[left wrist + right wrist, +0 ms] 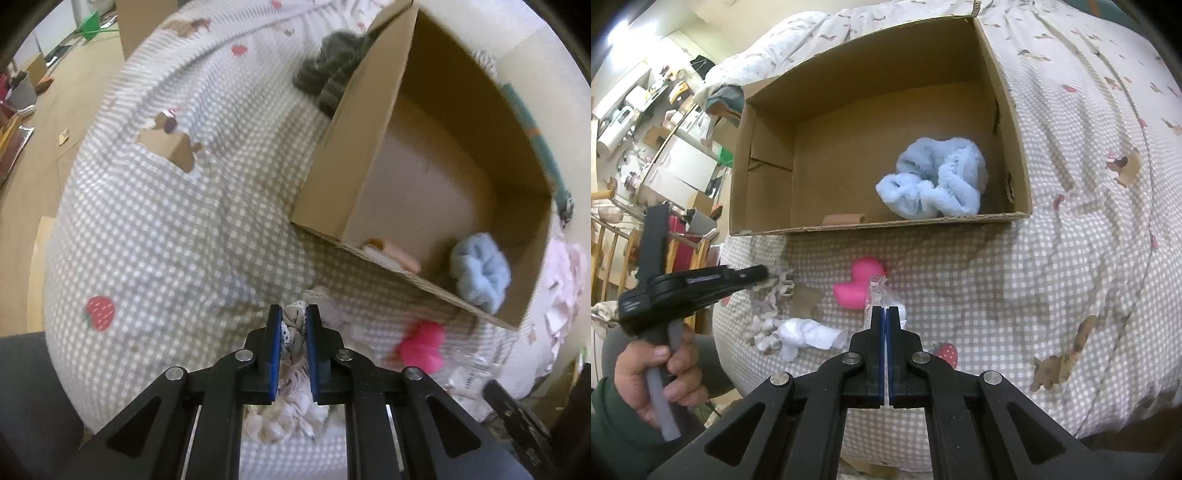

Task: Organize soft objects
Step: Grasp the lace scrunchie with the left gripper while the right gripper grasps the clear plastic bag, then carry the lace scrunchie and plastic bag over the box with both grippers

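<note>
Soft patterned cloth scrunchie [293, 328] sits on the checked bed cover [166, 229], squeezed between the left gripper [294, 314] pads. The right gripper [885, 314] is pressed together, empty. A fluffy blue scrunchie [934, 181] lies in the brown cardboard box [764, 147]. A pink rubber duck [858, 284] sits just in front.

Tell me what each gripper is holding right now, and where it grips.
Left gripper pinches the frilly patterned cloth at a bunched fold. Right gripper is shut, apparently on a clear plastic wrapper's edge.
</note>
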Tool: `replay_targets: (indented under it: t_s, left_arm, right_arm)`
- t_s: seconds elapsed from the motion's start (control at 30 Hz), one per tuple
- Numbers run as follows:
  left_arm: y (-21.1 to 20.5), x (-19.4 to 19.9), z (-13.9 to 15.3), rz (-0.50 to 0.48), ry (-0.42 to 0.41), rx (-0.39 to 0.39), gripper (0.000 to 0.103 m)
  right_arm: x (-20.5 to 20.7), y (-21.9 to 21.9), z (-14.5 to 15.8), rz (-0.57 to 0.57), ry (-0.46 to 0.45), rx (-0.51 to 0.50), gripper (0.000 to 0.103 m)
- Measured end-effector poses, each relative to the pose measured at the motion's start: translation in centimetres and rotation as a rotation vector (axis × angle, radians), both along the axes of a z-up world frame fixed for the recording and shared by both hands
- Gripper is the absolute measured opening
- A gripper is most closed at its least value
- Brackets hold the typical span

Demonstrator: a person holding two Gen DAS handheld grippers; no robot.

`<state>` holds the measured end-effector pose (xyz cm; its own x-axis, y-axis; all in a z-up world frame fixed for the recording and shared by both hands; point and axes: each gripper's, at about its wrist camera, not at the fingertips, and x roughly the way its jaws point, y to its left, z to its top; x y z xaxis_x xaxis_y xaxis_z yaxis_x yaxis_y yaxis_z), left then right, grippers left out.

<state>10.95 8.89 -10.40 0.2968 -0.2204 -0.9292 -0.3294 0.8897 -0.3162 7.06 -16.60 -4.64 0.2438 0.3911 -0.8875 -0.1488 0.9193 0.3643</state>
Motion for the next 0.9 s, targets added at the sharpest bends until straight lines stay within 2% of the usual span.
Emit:
replay_targets:
  t_s: [0.1, 0.2, 0.27, 0.43, 0.53, 0.67, 0.9]
  left_arm:
    - [1.5, -1.4, 2.0, 0.022, -0.057, -0.029, 0.011]
    - [2.4, -2.6, 4.3, 0.037, -0.132, -0.004, 0.011]
    - [2.1, -4.1, 6.2, 0.048, -0.174, -0.005, 0.011]
    - [1.5, -5.6, 8.7, 0.058, -0.233, 0.005, 0.011]
    - [0.5, -5.9, 10.4, 0.058, -0.248, 0.029, 0.011]
    - [-1.0, -5.5, 12.7, 0.01, -0.293, 0.091, 0.011]
    - [-2.3, -2.7, 15.9, -0.068, -0.367, 0.147, 0.011]
  right_arm:
    - [-0.2, -0.1, 0.2, -0.002, -0.009, 0.004, 0.003]
    - [-0.4, 0.0, 0.6, 0.0, -0.026, 0.01, 0.003]
    - [-0.5, 0.0, 1.1, 0.001, -0.039, 0.017, 0.003]
    - [-1.2, -0.3, 2.6, 0.008, -0.096, 0.055, 0.003]
    - [-1.5, -0.8, 4.3, 0.001, -0.138, 0.107, 0.003]
    - [-1.1, -1.5, 7.0, -0.011, -0.195, 0.153, 0.003]
    - [1.3, -1.3, 11.0, -0.018, -0.278, 0.196, 0.003]
